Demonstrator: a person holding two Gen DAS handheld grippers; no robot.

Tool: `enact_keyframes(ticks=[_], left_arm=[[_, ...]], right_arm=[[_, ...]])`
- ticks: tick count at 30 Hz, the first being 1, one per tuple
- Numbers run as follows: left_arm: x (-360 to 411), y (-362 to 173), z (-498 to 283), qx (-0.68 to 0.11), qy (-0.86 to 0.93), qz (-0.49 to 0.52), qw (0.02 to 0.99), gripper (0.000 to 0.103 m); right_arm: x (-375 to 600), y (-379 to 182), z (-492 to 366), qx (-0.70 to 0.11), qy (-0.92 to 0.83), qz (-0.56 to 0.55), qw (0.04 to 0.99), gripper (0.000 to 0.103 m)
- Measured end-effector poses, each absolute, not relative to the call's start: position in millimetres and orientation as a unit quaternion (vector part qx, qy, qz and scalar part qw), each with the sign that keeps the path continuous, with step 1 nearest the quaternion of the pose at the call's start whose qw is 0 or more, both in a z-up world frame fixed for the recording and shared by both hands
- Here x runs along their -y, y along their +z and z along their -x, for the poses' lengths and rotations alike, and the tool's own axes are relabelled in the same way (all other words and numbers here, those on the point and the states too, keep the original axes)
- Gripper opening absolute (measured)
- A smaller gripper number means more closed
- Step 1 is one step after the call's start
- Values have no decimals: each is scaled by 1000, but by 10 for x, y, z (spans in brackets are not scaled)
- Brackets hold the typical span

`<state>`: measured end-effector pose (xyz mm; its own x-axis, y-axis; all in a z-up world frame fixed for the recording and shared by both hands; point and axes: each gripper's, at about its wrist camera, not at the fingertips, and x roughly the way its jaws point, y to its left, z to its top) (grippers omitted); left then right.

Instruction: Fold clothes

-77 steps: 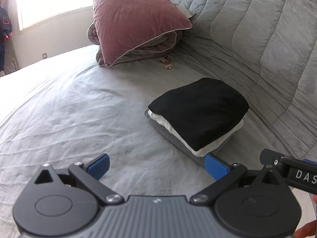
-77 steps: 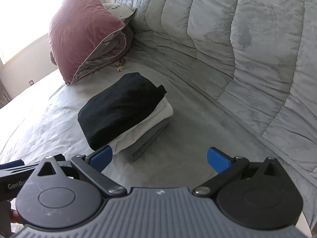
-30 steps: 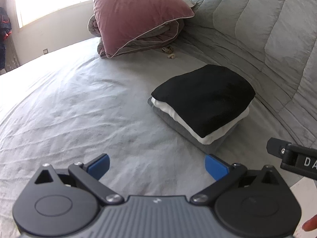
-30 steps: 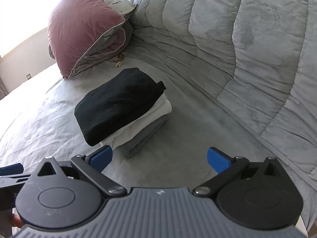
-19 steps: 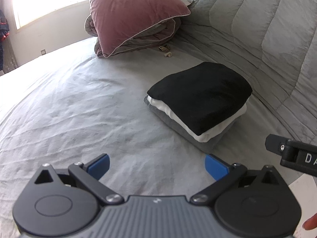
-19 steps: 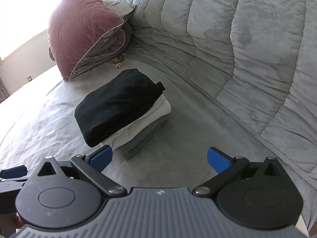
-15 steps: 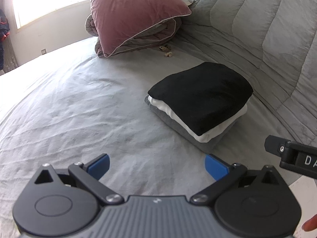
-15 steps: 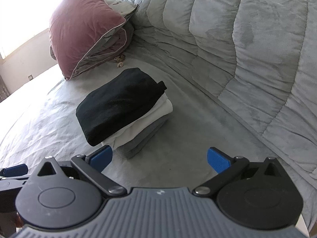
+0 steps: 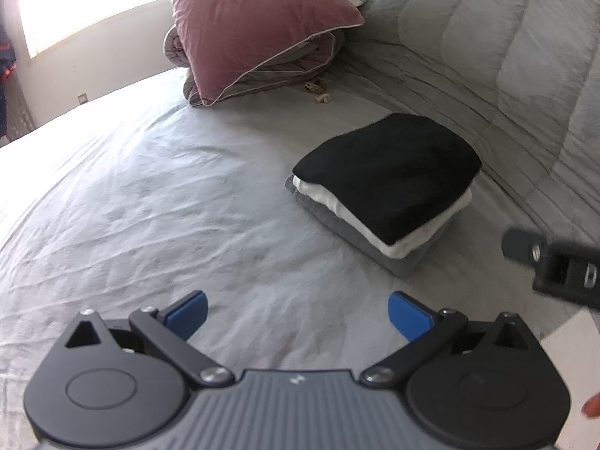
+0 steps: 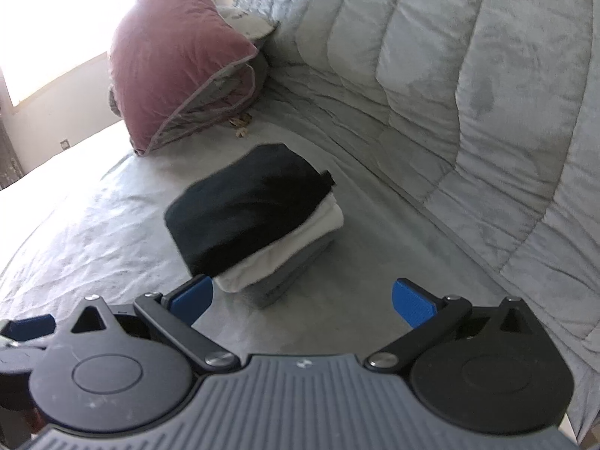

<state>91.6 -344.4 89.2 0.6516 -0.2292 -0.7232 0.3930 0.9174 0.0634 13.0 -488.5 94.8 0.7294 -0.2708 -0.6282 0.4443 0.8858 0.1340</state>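
Nearest the cameras, the left gripper (image 9: 296, 309) and right gripper (image 10: 302, 298) hang above the sheet (image 9: 150, 202) with jaws spread and nothing between them. Just beyond, the stack (image 9: 382, 191) already lies folded, black over white over grey, near the quilt (image 10: 468, 93), with the pillow (image 9: 255, 18) farthest back. No loose garment shows, so I judge the best handling is to keep clear and not nudge the stack out of square
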Motion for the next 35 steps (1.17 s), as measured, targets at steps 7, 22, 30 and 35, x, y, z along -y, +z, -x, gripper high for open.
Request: enact_keyframes(ticks=[7, 22, 30, 35], left_arm=[[3223, 1037, -683, -376, -177, -114, 902, 102], [2306, 1324, -297, -378, -153, -99, 908, 102], [1905, 1443, -123, -369, -141, -78, 915, 102], [1680, 1502, -38, -363, -131, -70, 920, 102]], right_arm=[[4574, 1204, -65, -292, -165, -109, 936, 103], [3808, 1557, 287, -276, -116, -87, 950, 103], [3460, 1601, 460, -276, -110, -87, 951, 103], [3231, 1630, 506, -276, -95, -81, 953, 103]])
